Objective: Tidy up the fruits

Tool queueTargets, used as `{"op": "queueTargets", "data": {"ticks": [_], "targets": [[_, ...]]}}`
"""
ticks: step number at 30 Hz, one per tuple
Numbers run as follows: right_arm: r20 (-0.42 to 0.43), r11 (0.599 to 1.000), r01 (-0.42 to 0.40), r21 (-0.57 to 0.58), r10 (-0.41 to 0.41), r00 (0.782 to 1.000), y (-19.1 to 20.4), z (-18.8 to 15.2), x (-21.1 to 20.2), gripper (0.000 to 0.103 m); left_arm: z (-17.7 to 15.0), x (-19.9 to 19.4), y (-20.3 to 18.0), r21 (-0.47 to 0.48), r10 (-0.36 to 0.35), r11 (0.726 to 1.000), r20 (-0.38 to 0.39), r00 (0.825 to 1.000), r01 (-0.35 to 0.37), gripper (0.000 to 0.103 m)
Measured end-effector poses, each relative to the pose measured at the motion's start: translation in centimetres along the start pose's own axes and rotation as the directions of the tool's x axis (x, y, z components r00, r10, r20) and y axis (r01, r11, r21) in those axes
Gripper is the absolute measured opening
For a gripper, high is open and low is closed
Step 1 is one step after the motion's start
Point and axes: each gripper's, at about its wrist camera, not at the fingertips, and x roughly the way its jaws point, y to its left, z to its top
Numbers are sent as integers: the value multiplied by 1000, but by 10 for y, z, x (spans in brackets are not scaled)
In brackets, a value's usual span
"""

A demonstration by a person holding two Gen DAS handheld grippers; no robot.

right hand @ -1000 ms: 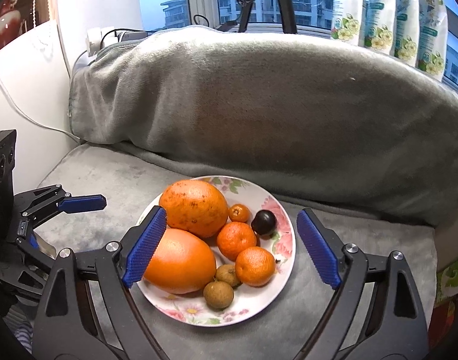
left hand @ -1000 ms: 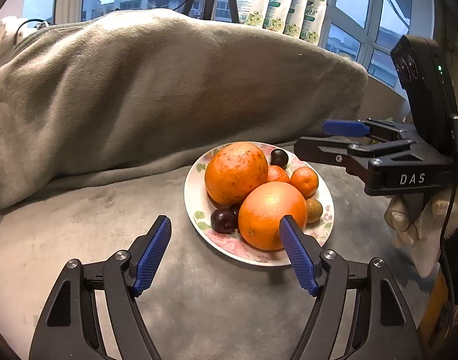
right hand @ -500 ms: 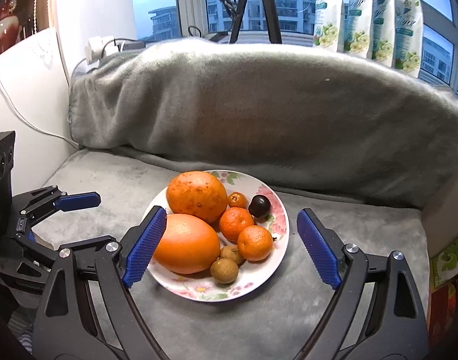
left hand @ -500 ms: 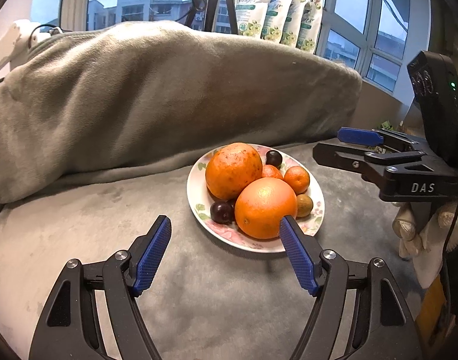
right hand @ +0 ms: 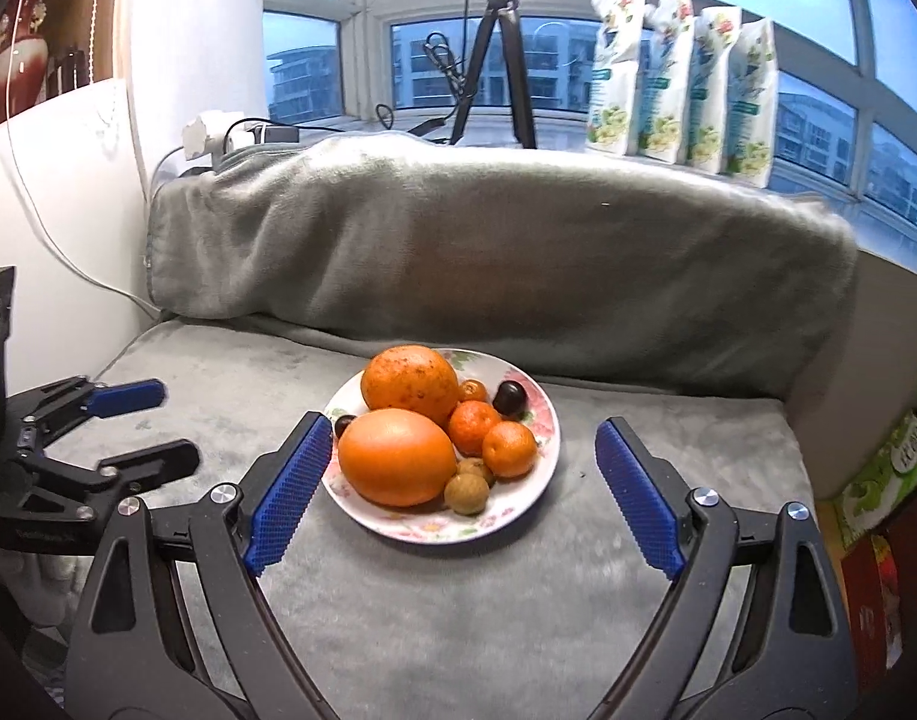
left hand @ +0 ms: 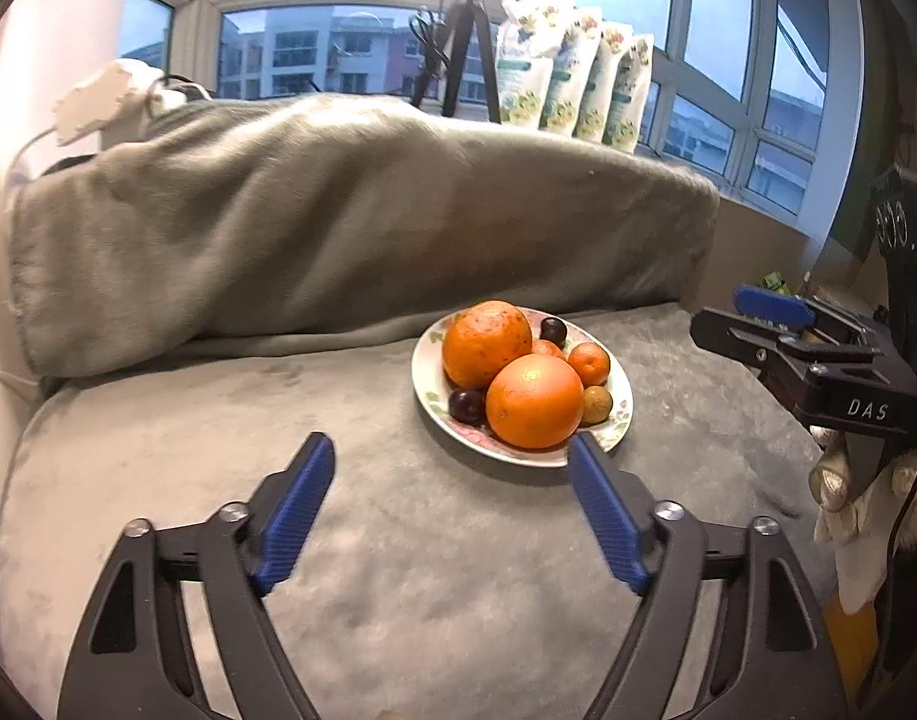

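A floral plate [left hand: 622,408] [right hand: 539,474] sits on the grey cushion and holds two large oranges [left hand: 534,401] [right hand: 397,465], small tangerines [right hand: 509,448], dark plums [left hand: 466,405] [right hand: 510,396] and small brown fruits [right hand: 466,493]. My left gripper [left hand: 450,450] is open and empty, short of the plate and to its left. My right gripper [right hand: 458,432] is open and empty, its jaws standing either side of the plate's near half, above it. The right gripper also shows at the right of the left wrist view [left hand: 782,324]; the left gripper shows at the left of the right wrist view [right hand: 128,420].
A grey blanket [left hand: 350,210] [right hand: 494,252] covers the back cushion behind the plate. On the windowsill stand a tripod [right hand: 500,60] and several white pouches [right hand: 680,72]. A white wall and cable [right hand: 50,192] lie left; coloured boxes [right hand: 884,468] lie right.
Both grippers have pulled back and up from the plate, which now looks smaller and farther. Both stayed open and empty. The fruit has not moved.
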Motion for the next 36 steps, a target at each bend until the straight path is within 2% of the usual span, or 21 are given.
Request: {"op": "queueTargets", "data": {"ticks": [6, 11, 18, 36], "targets": [[-12, 994, 91, 54, -90, 996, 0, -14, -15, 92, -10, -24, 2, -18, 58, 998, 31, 998, -57, 81], [-29, 979, 187, 74, -186, 982, 1, -28, -21, 92, -22, -33, 4, -42, 98, 994, 17, 995, -98, 82], [-35, 976, 195, 101, -192, 981, 2, -41, -28, 92, -34, -37, 2, -34, 142, 989, -3, 990, -142, 82], [-9, 977, 197, 88, -197, 980, 13, -40, -35, 92, -31, -45, 2, -43, 145, 989, 17, 989, -144, 82]]}}
